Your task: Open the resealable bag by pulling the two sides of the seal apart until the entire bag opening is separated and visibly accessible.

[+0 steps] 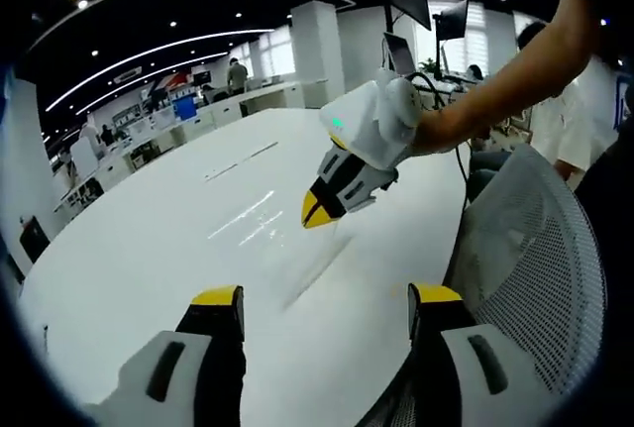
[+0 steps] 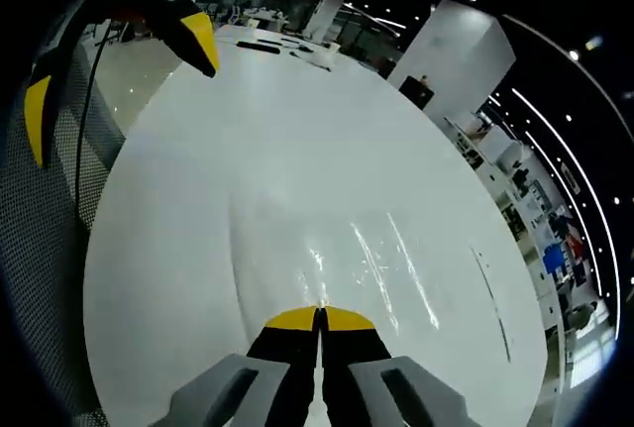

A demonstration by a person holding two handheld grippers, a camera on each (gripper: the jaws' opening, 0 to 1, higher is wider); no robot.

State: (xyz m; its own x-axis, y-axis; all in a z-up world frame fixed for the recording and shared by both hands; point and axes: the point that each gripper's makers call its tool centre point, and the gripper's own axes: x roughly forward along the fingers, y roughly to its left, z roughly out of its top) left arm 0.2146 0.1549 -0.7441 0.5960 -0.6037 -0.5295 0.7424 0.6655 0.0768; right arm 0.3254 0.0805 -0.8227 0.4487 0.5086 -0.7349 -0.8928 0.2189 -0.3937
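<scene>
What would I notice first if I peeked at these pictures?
First, the right tool, held out over the big white table with its yellow tips pinched shut on the edge of a see-through bag that is hard to make out. In the right gripper view, the left tool hangs open at the upper left. A grey mesh chair stands beside the table.

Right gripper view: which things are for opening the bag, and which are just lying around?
For the job:
clear plastic resealable bag
right gripper, jaws shut on the bag's edge
left gripper, jaws open

Just there:
white round table
grey mesh chair
office desks far behind
</scene>
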